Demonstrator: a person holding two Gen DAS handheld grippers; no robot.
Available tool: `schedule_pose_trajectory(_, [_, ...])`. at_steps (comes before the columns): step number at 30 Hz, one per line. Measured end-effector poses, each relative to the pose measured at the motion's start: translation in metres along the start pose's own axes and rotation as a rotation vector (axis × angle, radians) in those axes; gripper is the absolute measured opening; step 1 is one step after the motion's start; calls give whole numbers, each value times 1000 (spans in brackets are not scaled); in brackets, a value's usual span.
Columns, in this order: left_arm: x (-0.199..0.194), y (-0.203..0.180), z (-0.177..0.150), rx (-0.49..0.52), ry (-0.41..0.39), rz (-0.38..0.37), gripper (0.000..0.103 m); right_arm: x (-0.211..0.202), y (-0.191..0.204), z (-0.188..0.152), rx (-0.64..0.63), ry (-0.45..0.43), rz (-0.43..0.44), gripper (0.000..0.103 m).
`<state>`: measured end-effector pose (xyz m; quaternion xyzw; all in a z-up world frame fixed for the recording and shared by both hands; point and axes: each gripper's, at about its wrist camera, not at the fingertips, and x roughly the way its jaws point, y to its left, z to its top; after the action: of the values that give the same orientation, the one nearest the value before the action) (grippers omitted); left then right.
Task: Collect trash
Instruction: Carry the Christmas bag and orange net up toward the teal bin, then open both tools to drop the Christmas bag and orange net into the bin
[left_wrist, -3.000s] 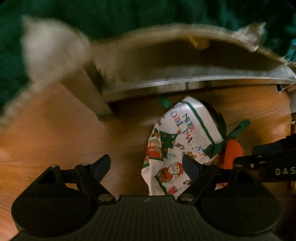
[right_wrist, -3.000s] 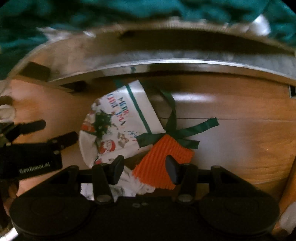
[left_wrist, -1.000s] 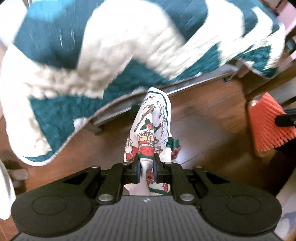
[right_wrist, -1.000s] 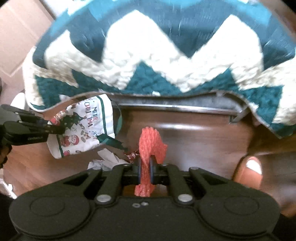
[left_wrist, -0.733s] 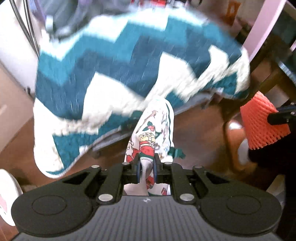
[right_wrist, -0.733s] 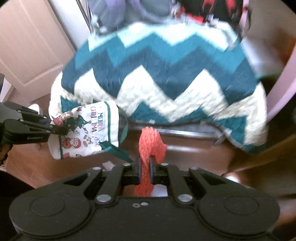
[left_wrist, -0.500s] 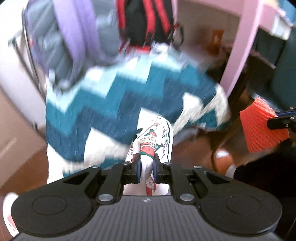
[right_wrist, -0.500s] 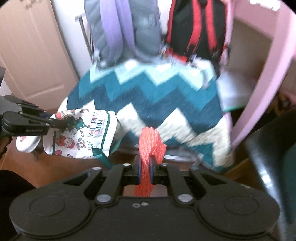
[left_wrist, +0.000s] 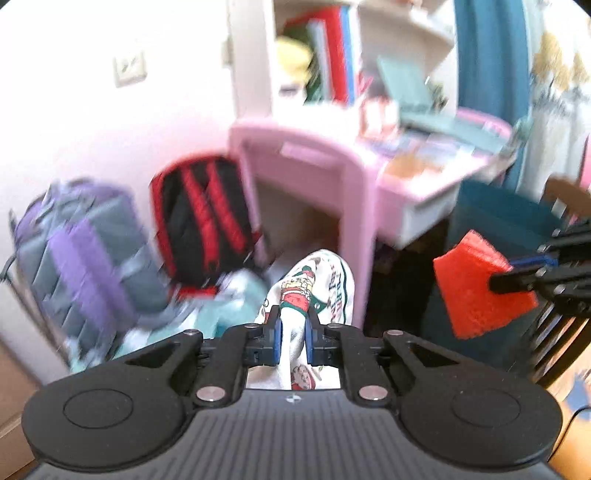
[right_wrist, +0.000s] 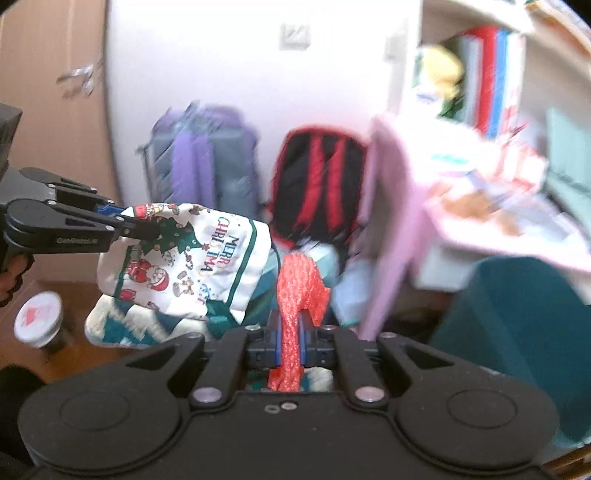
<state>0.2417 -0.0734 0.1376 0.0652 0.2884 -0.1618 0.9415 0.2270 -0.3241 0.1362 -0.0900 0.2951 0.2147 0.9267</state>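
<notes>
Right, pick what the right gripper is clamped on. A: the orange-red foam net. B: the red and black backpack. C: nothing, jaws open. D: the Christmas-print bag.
A: the right gripper has its jaws closed on the orange-red foam net; the Christmas-print bag hangs from the left gripper.

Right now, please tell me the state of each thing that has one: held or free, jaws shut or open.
Left gripper: jaws shut on the Christmas bag.
Christmas bag: held, hanging in the air.
Right gripper: jaws shut on the orange foam net.
Orange foam net: held, pinched and crumpled.
Red and black backpack: upright, untouched.
</notes>
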Motion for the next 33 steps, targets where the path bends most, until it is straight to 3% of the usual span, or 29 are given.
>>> schedule_pose_trajectory(9, [-26, -86, 117, 43, -201, -81, 12, -66, -83, 24, 78, -104, -199, 9])
schedule_pose_trajectory(18, [-9, -181, 183, 102, -275, -203, 12, -83, -147, 4, 155, -78, -312, 9])
schedule_pose_trajectory(22, [21, -212, 182, 108, -230, -247, 12, -79, -166, -8, 193, -44, -325, 9])
schedule_pose_trajectory(33, [134, -262, 131, 148, 28, -275, 12, -27, -190, -34, 234, 129, -303, 9])
